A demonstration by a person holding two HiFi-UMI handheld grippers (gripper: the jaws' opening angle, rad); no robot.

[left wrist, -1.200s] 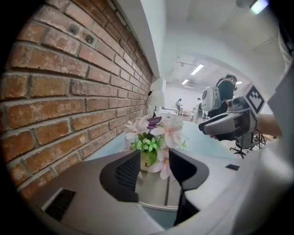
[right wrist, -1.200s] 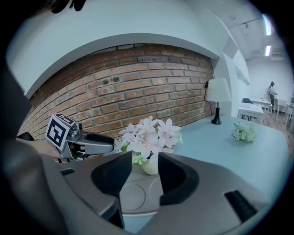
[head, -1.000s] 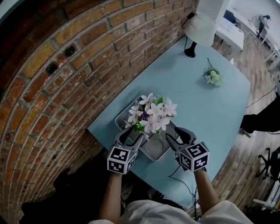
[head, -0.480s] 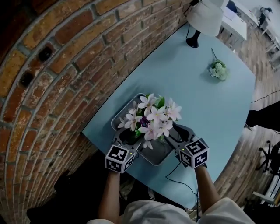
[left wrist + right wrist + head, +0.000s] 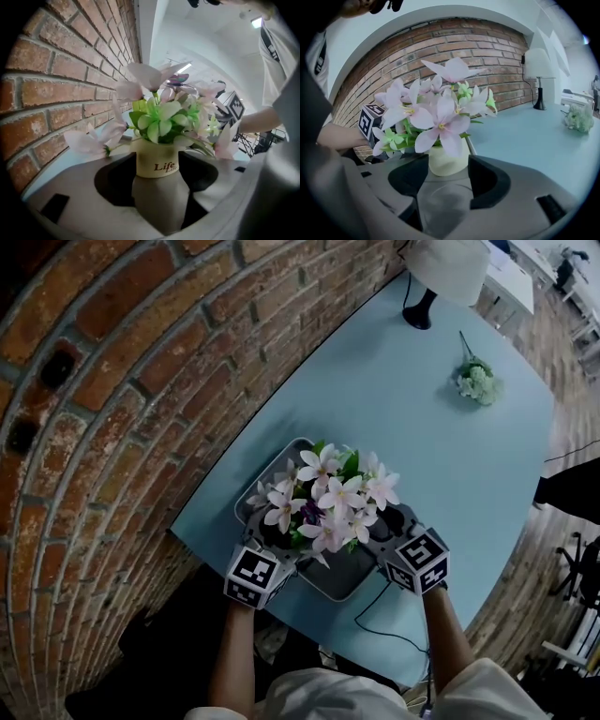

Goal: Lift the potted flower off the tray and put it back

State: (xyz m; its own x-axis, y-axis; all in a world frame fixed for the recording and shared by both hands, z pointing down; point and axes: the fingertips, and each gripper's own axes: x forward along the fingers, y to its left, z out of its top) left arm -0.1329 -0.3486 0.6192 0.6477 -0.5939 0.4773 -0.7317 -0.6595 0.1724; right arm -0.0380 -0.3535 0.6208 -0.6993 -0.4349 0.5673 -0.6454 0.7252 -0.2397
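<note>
Plainly the potted flower [image 5: 323, 498] stands in the tray [image 5: 336, 585], at the near edge of the table [image 5: 441, 427] beside the brick wall [image 5: 141, 381]. Its blooms spread wider than the small cream pot [image 5: 157, 164] under them. It looks light and a little top-heavy, with a stiff, smooth pot that could slip or tip. The petals seem soft and easily crushed, so the place to grip is the pot's bare side below the leaves, squeezed evenly from both flanks. The left gripper [image 5: 270, 538] and right gripper [image 5: 389, 524] sit low at opposite sides of the plant, both with jaws that have just been opening and now stand wide. In the left gripper view the pot rises in the gap between the dark pads [image 5: 115, 180] with clear space on each side. In the right gripper view it sits centred at or just beyond the tips, touched by neither pad.
</note>
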